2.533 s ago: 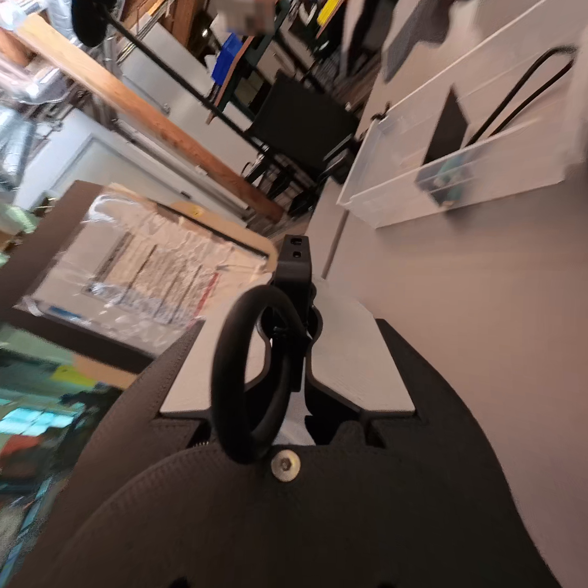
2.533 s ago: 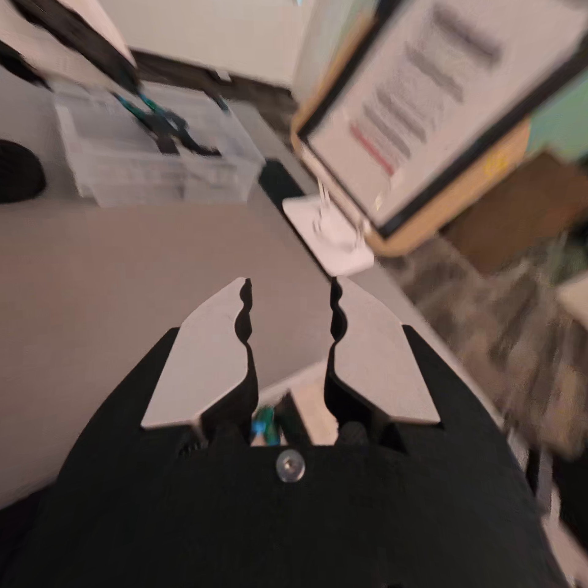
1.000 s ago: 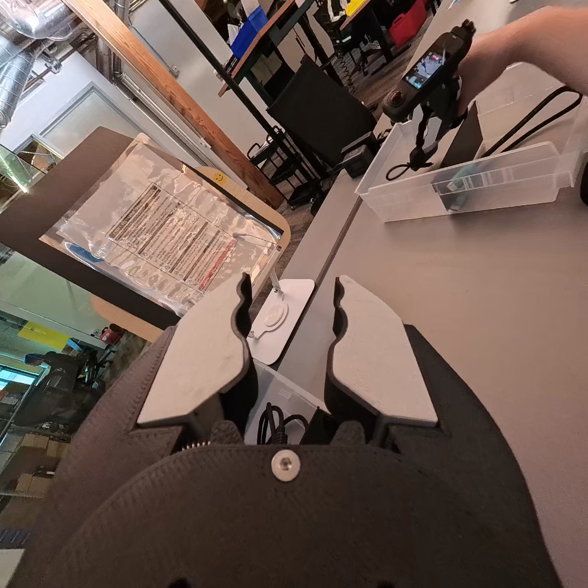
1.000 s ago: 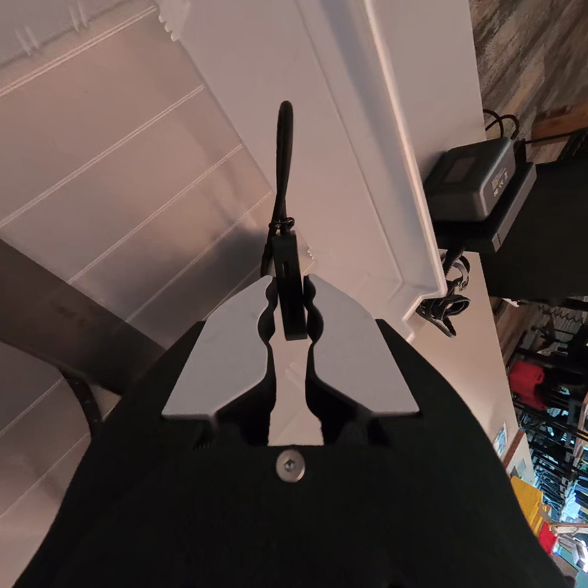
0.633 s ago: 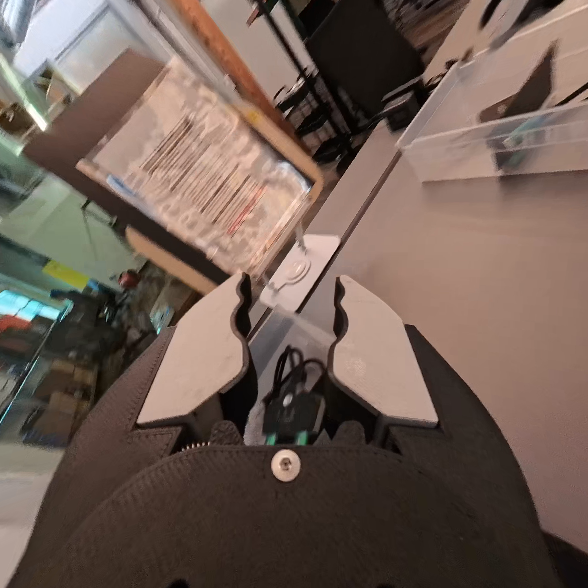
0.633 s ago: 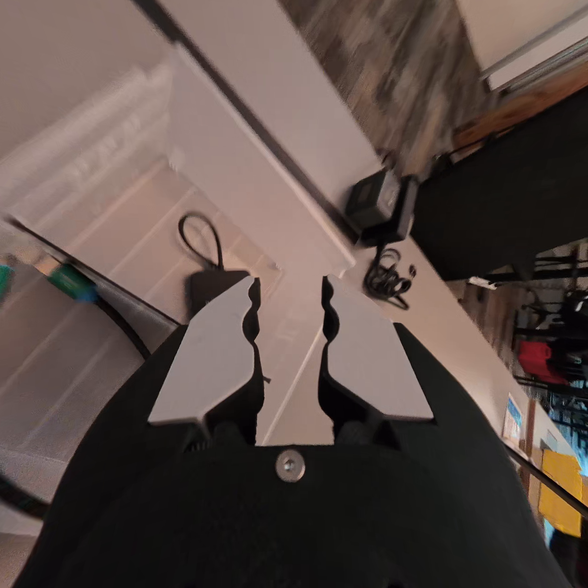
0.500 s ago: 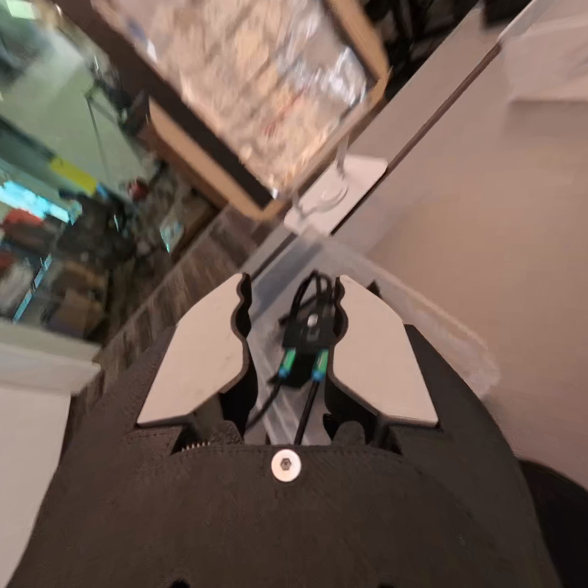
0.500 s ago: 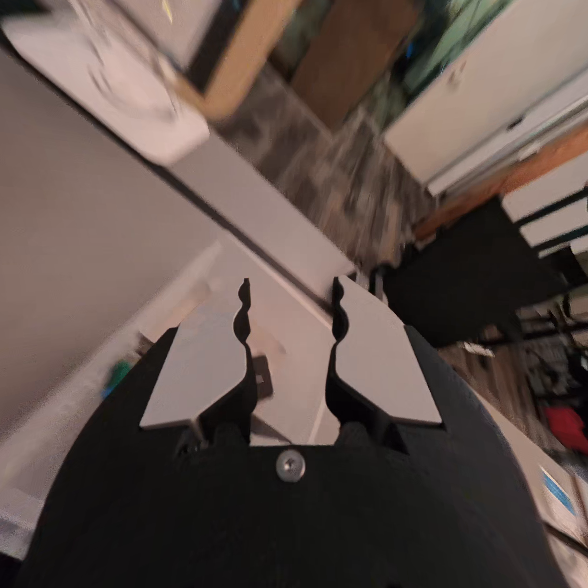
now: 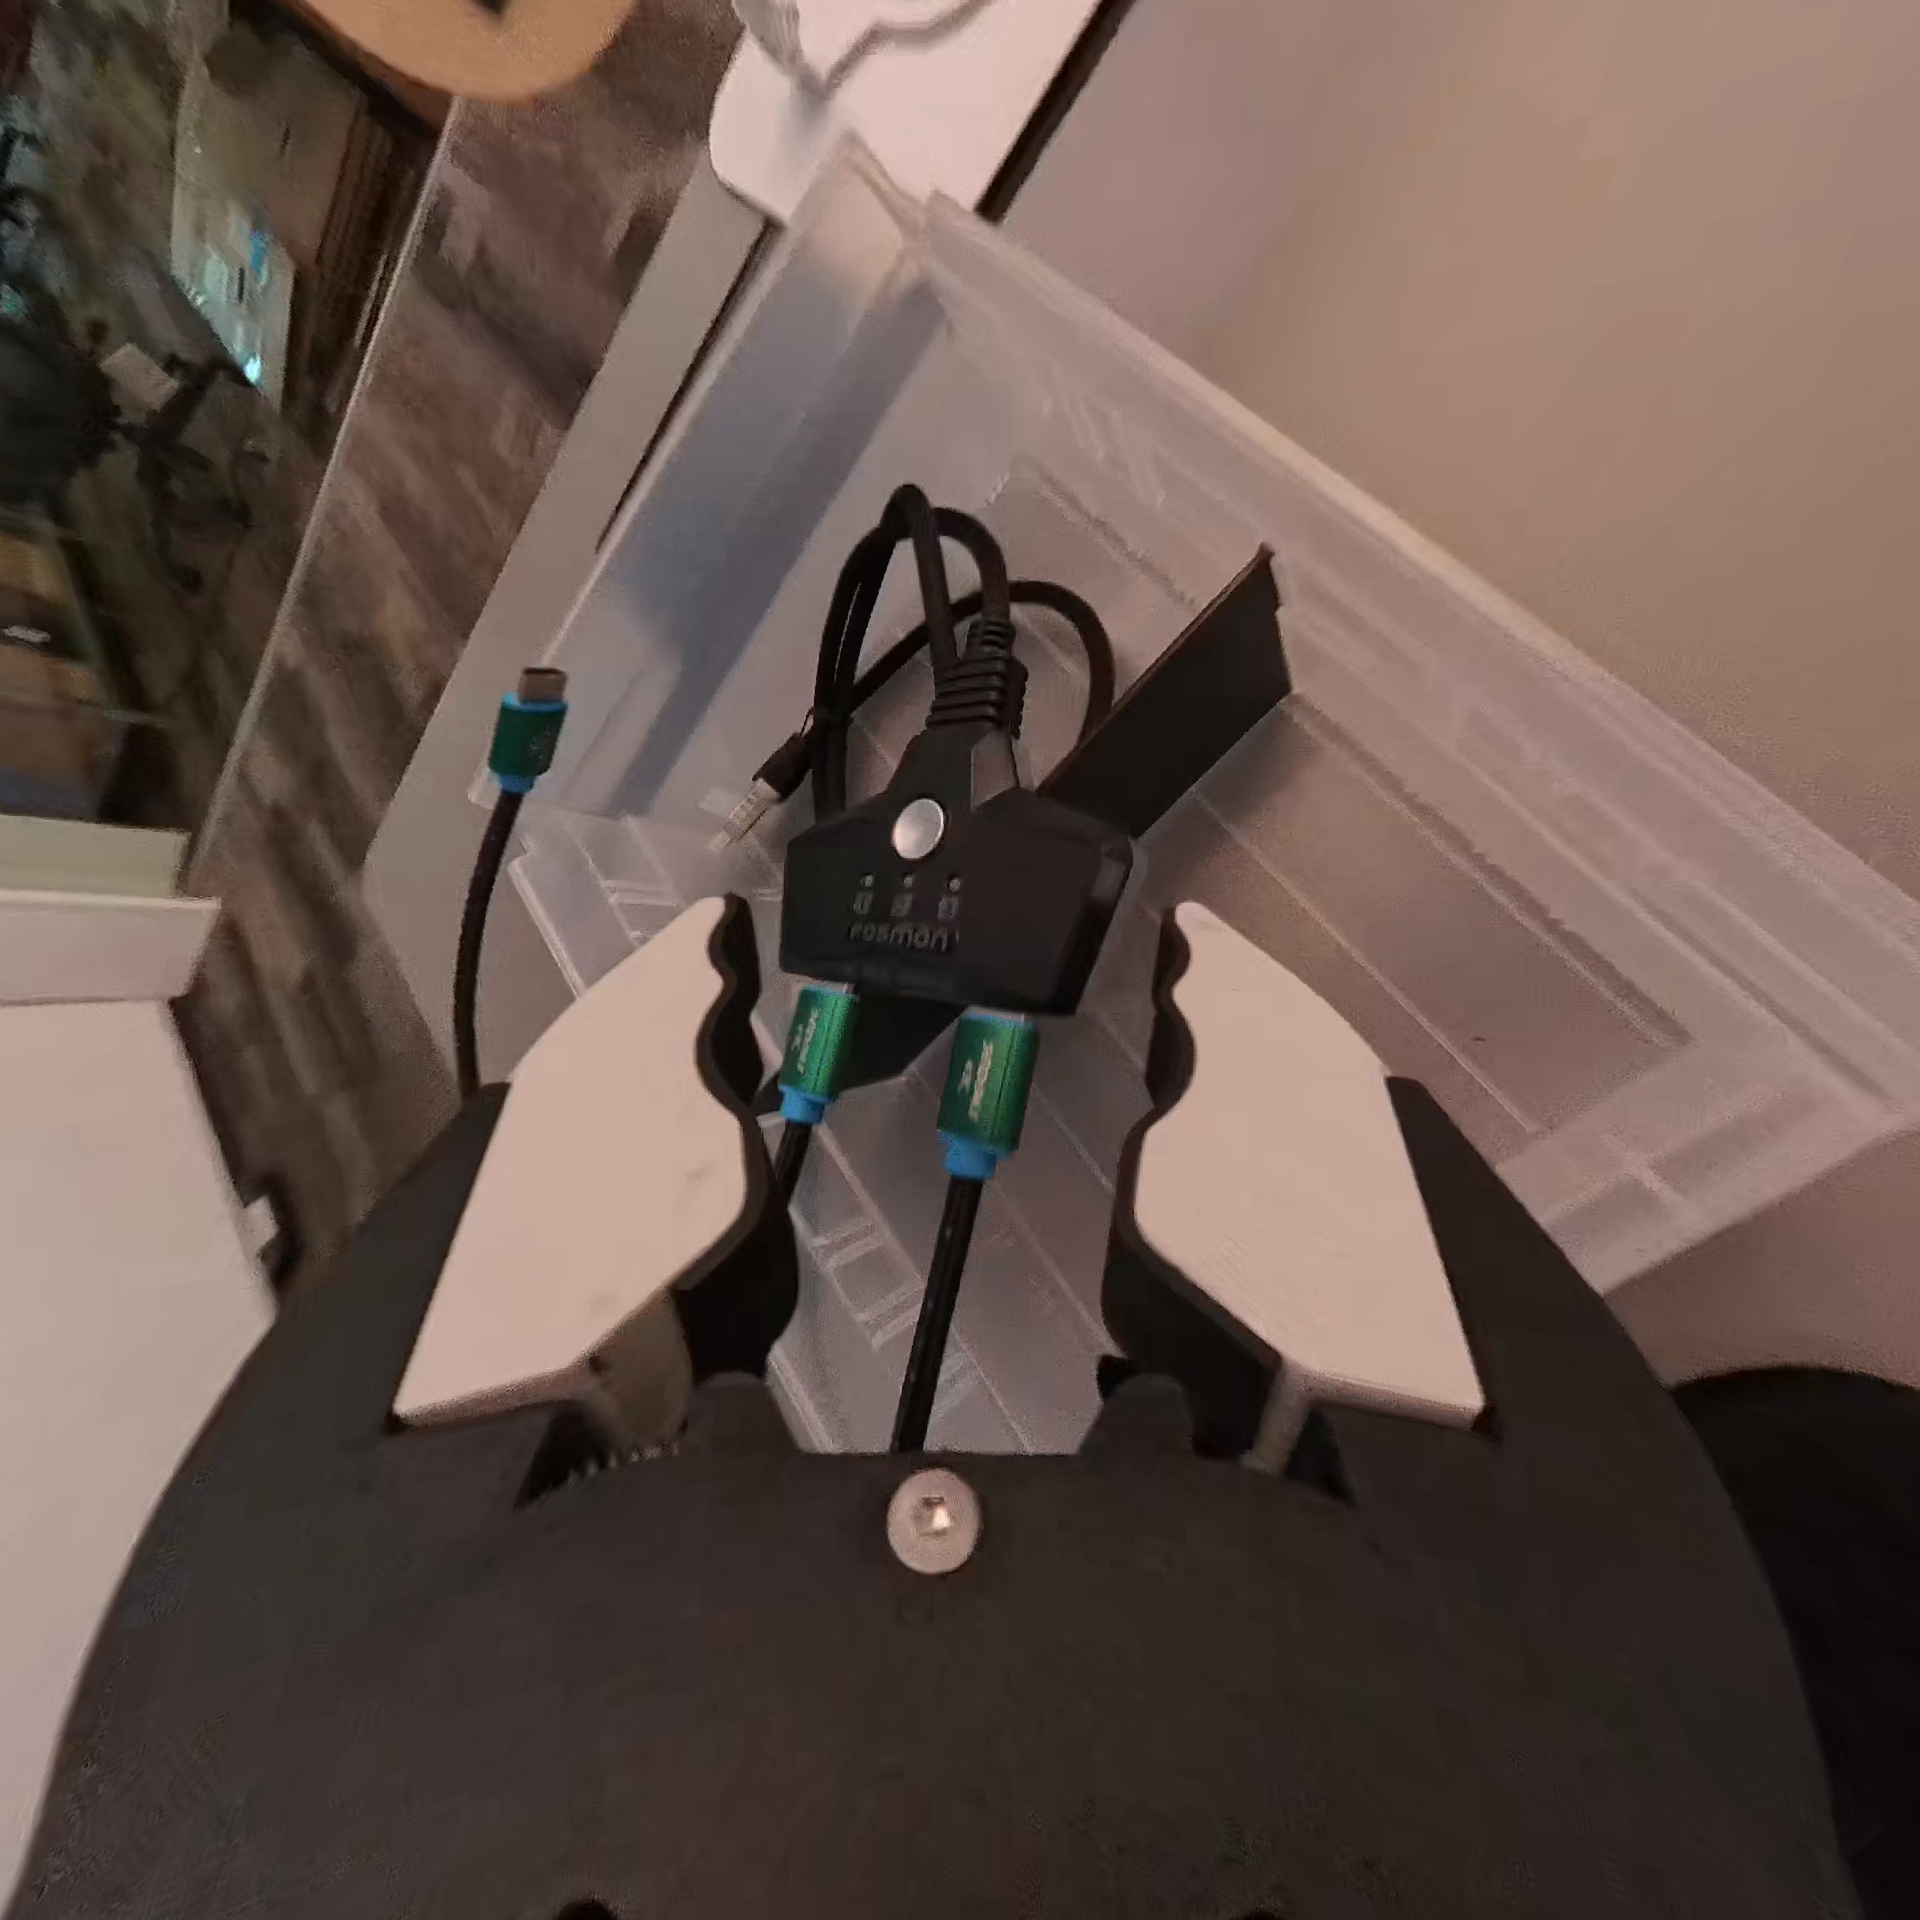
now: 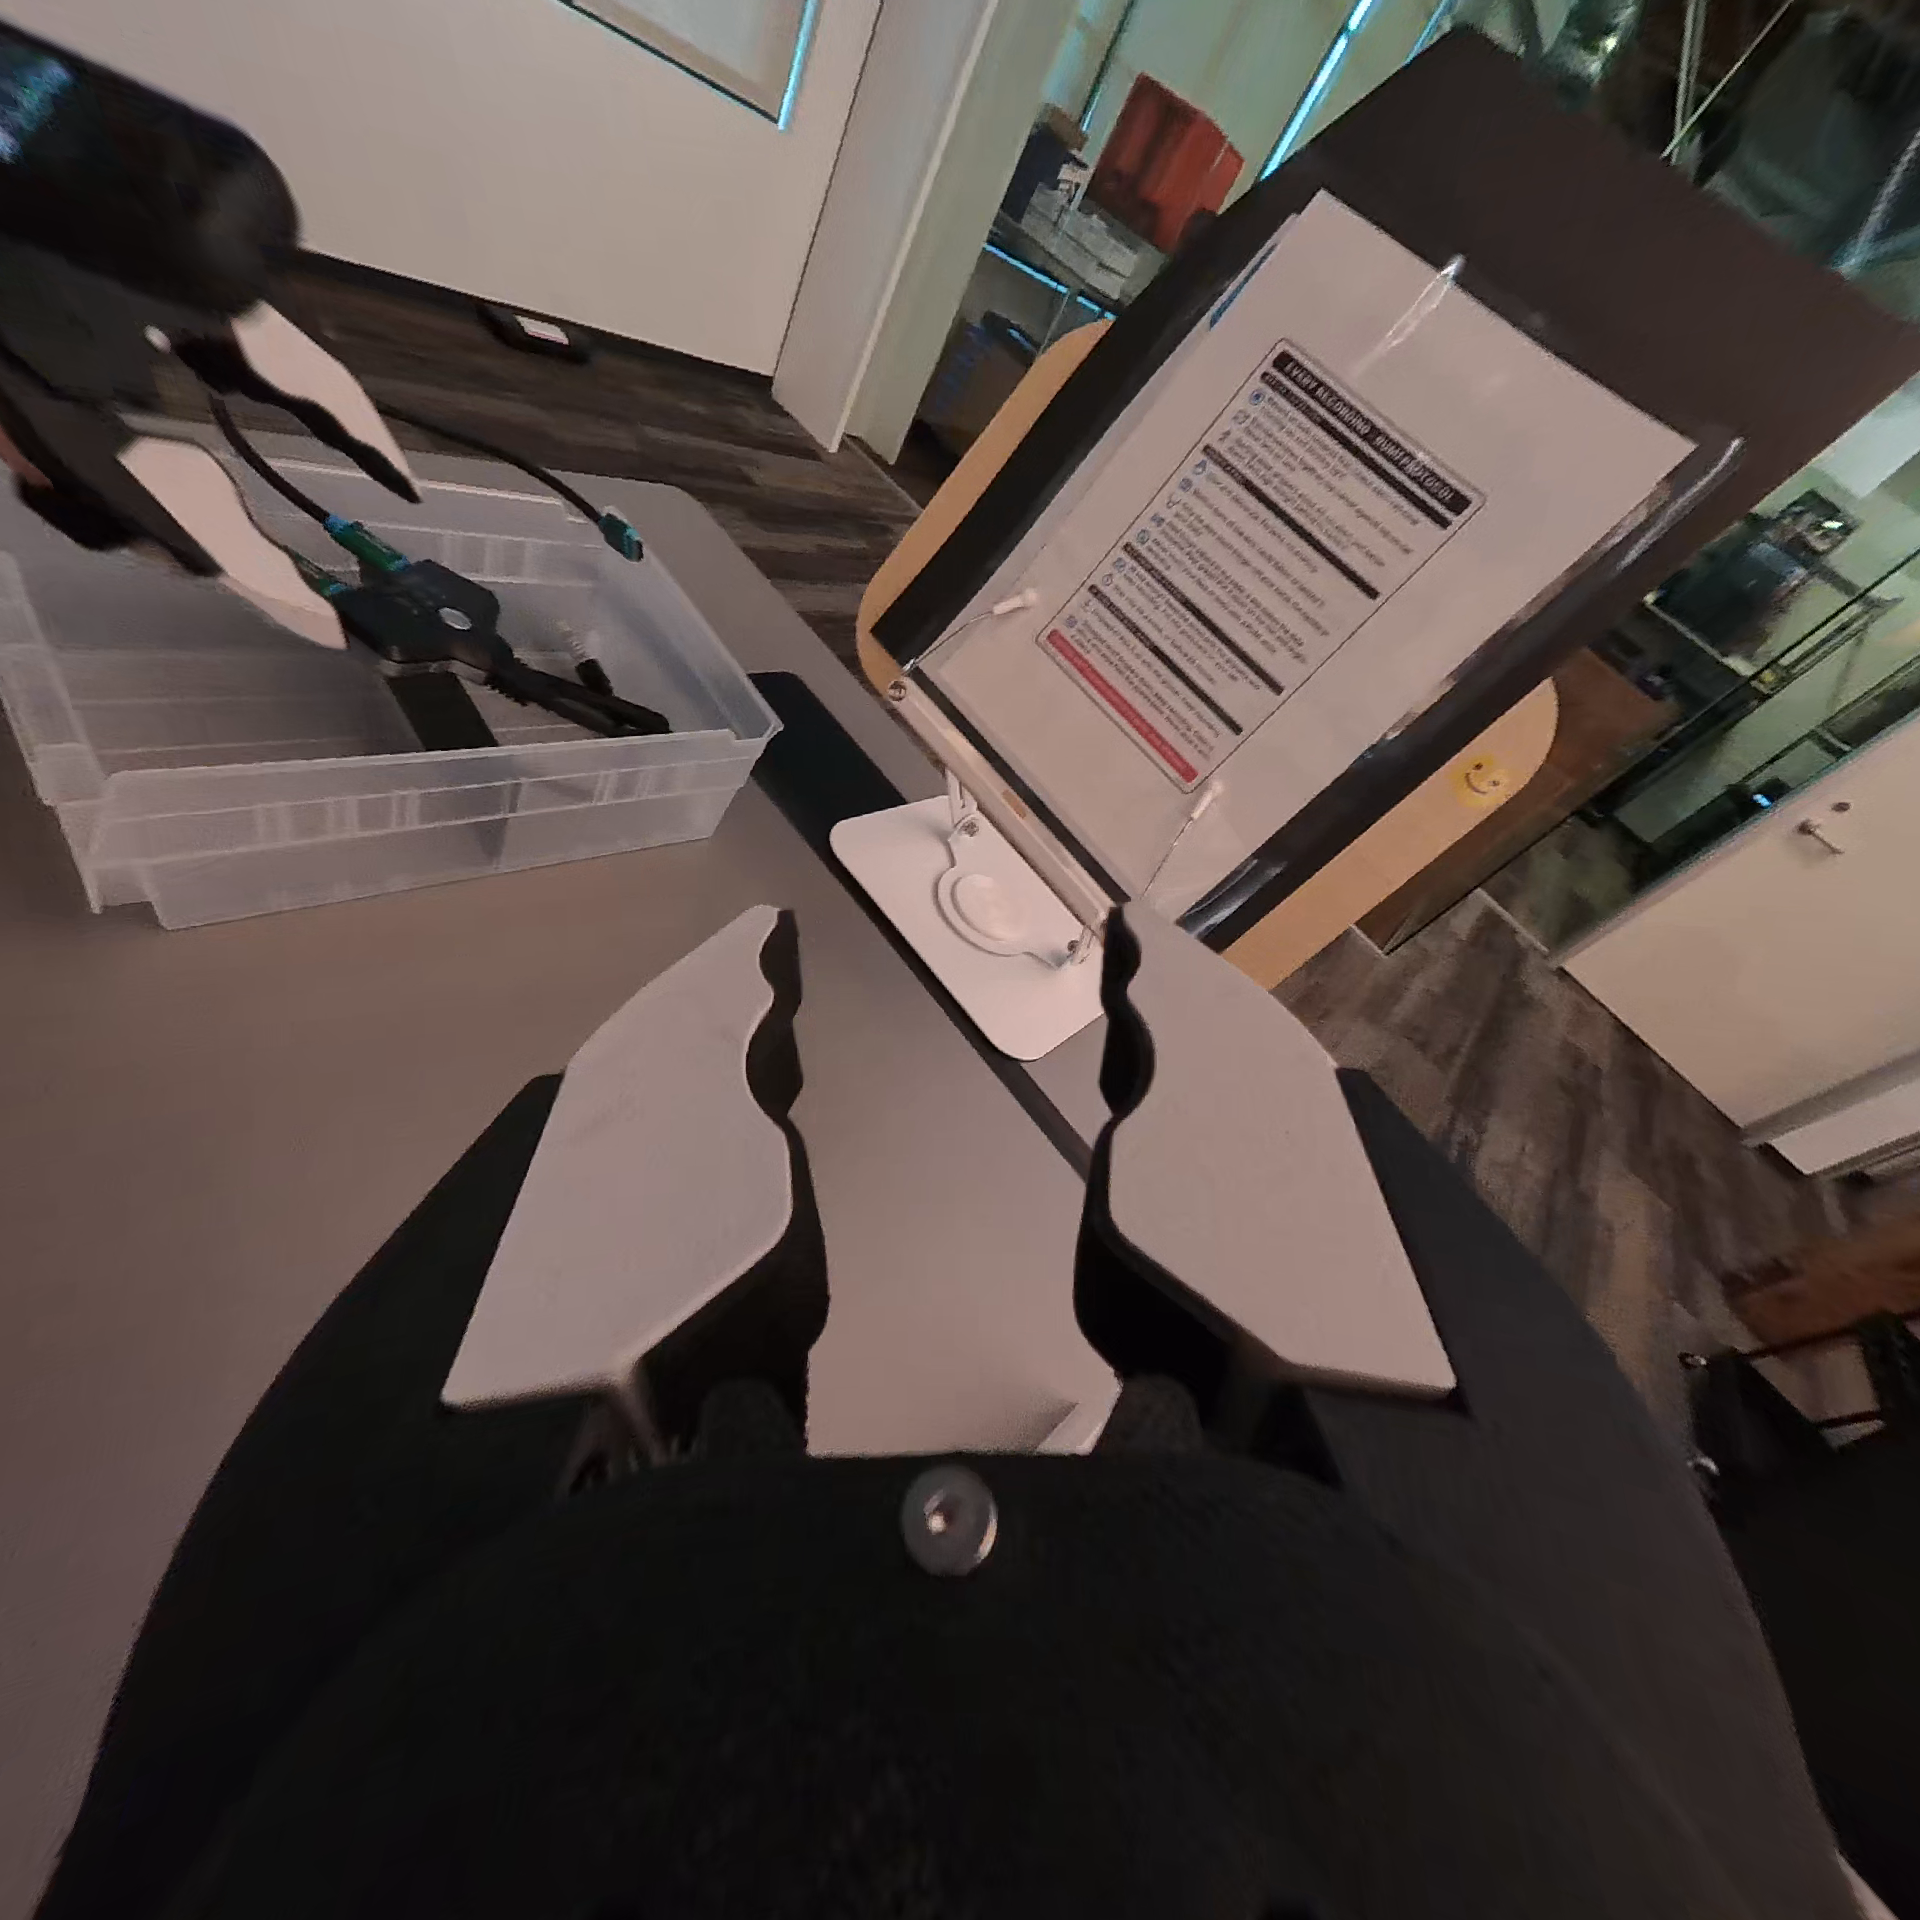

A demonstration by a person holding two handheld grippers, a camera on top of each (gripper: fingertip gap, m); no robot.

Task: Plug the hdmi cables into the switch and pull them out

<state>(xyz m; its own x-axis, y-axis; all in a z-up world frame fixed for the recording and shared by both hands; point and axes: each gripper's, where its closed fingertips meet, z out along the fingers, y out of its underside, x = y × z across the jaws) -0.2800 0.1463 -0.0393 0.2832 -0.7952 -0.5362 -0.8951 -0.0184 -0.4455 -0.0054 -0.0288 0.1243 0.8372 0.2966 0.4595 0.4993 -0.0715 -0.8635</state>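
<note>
left claw [image 9: 951, 914]: wide open over the switch [image 9: 951, 914] in the bin [image 9: 1455, 831], gripping nothing
right claw [image 10: 945, 935]: open, empty, above the desk [image 10: 208, 1039]

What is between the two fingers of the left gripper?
In the left wrist view, the open left gripper has the black switch in a clear bin between its fingers, with two green plugs in it; neither finger visibly touches it.

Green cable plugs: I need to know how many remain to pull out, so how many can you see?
3. Two sit in the black switch: left plug, right plug. A third plug hangs free over the clear tray edge. More may be hidden.
</note>
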